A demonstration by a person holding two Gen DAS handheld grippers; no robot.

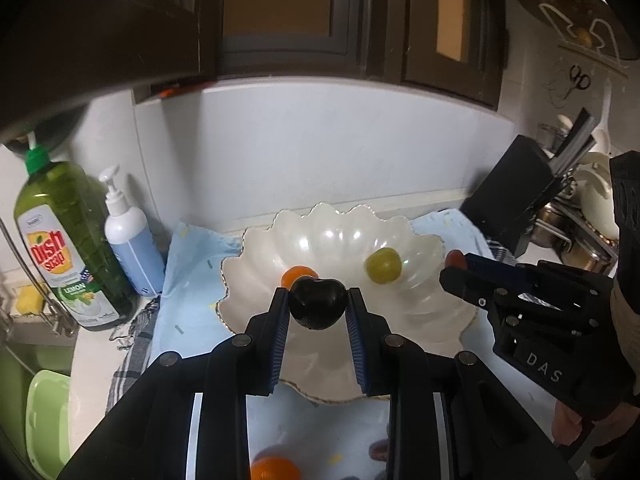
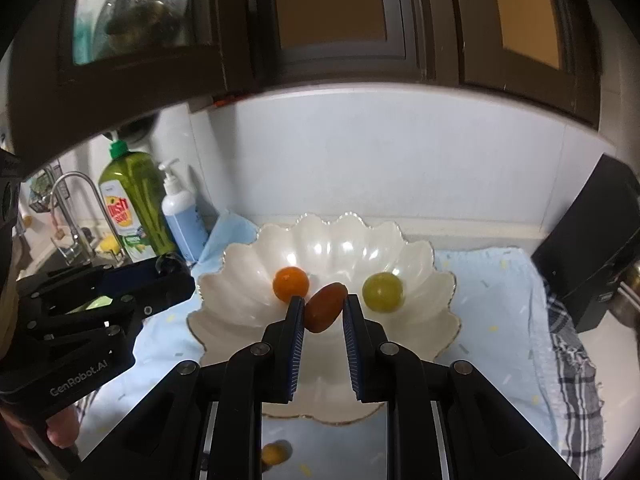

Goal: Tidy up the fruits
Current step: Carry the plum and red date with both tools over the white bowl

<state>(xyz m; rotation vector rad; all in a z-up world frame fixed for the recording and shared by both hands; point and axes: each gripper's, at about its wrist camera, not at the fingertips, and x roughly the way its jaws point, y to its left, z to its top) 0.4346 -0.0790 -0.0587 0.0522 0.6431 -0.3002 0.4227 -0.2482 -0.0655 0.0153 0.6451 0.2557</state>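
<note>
Dark and glossy, the plum (image 1: 318, 303) sits clenched in the left tool (image 1: 318, 300) over the scalloped bowl (image 1: 256, 248), the right tool (image 2: 323, 308) gripping a reddish-brown fruit (image 2: 325, 307); both look light, slippery, bruisable, best held across the middle.

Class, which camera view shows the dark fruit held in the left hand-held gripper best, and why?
The left wrist view: the dark fruit sits centred, clamped between the left hand-held gripper fingers. The right wrist view shows only that gripper side-on, the fruit a dark glimpse at its tip.
</note>
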